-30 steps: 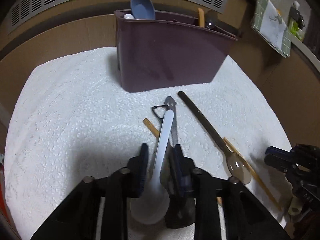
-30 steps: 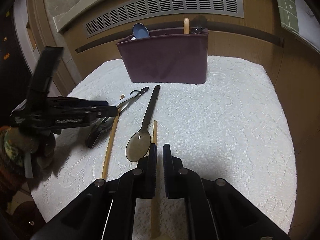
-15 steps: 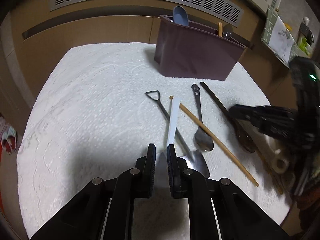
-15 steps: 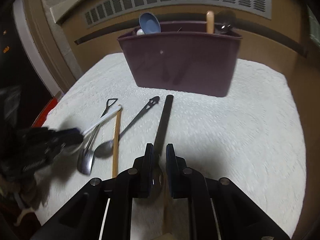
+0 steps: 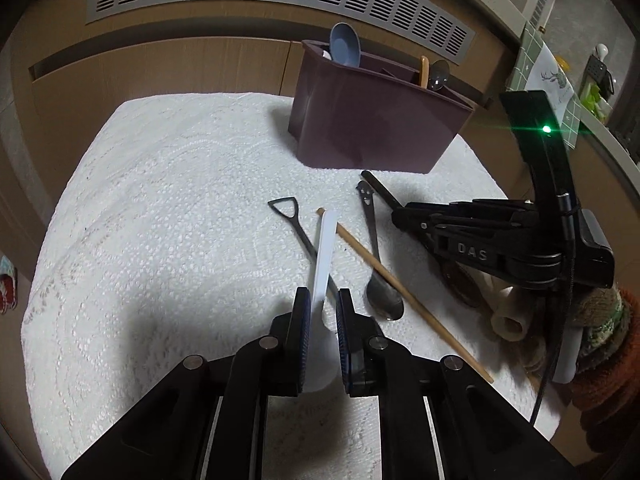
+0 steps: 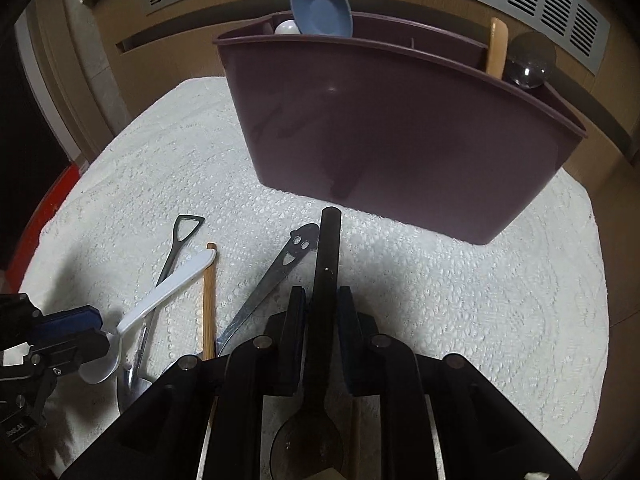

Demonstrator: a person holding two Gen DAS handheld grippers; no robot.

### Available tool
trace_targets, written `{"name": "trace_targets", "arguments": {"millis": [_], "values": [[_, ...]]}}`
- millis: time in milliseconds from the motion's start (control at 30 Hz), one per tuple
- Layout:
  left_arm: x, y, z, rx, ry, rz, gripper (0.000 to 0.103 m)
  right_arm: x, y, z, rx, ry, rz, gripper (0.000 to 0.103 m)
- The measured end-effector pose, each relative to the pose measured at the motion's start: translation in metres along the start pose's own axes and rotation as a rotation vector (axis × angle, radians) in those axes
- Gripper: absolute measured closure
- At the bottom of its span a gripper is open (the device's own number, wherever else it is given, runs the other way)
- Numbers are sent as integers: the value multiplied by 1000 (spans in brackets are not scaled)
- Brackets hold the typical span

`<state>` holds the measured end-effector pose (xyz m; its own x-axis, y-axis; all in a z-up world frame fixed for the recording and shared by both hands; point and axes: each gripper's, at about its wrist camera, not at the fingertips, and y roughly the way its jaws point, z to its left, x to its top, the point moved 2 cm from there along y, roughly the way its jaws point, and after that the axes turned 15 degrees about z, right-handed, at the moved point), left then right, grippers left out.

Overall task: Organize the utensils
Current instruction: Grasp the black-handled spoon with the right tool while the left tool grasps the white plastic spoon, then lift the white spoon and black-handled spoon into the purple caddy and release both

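Cloth, white and textured, covers the desk in the left wrist view, and a maroon caddy stands on it in the upper middle of the frame, with a blue spoon sticking up at its left end and a wooden handle and a dark spoon at its right end. At the bottom centre the left gripper has a white spoon between its fingers: they are opening, the spoon's bowl fills the gap between the pads, and its handle runs up the frame. That handle crosses a thin metal spoon with a shovel-style grip. Just to the right lie a wooden stick, slanting down to the lower right, and a metal spoon with a smiling face cut into its handle. The right gripper reaches in from the right edge, a green light glowing on it. In the right wrist view the caddy fills the upper half of the frame. At the bottom centre the right gripper is clenched on the black handle of a dark spoon, whose tip lies close to the caddy's base and whose bowl sits under the gripper body. The face-handled spoon, the stick and the shovel-grip spoon lie to the left of it, and at the left edge the left gripper grips the white spoon by its bowl end.
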<state>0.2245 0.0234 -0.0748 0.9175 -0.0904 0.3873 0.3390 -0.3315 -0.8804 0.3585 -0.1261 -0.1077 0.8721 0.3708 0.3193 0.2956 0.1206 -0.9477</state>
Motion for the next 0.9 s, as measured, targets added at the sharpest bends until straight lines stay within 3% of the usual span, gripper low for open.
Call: {"name": "trace_targets", "arguments": {"millis": [300,433,700,833,900], "values": [[10,15,-7,48,58,7,83,-58,-58,-32,48,87,-217,91],[24,29,-10,130,90,44,83,-79,-76,-37,40,86,-291,91],[49,48,-12,175,97,136,84,-88,-78,-27,17,82,-309,91],[41,38,-12,111,79,120,91,-94,-83,-24,24,77,-331,91],[31,23,-14,98,67,70,94,-97,-86,-23,31,72,-341,91]]}}
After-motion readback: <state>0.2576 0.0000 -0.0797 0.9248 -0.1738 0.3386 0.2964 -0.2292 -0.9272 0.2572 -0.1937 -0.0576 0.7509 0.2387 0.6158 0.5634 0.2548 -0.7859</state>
